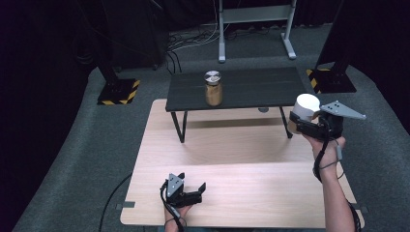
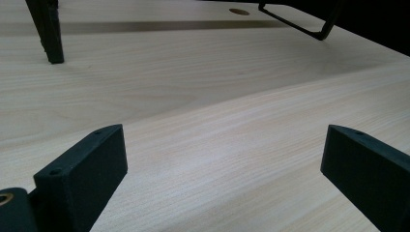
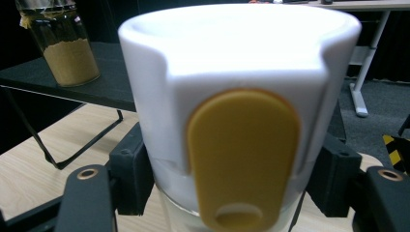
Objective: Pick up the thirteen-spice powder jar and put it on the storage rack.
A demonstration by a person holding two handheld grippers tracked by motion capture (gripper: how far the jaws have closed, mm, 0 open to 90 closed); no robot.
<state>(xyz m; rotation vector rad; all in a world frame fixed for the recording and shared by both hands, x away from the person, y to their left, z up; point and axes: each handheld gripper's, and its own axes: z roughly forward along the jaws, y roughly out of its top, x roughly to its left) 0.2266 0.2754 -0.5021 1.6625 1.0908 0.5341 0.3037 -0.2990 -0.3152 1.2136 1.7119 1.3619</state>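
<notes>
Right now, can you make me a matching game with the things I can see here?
Things:
1. jar of brown powder
2. white container
3. left gripper
4. black shelf

Where or how:
A. held in the right gripper
B. open, over the wooden table
C. standing on the black shelf
D. standing on the wooden table

Pairs: 1-C, 2-A, 3-B, 4-D

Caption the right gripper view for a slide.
Right gripper clamps a white-lidded container with a yellow tab; spice jar on black shelf behind.

Lab or studio, black curtains (image 1: 43, 43), hazard-striped stand bases (image 1: 118, 92), floor cables (image 1: 193, 41)
</notes>
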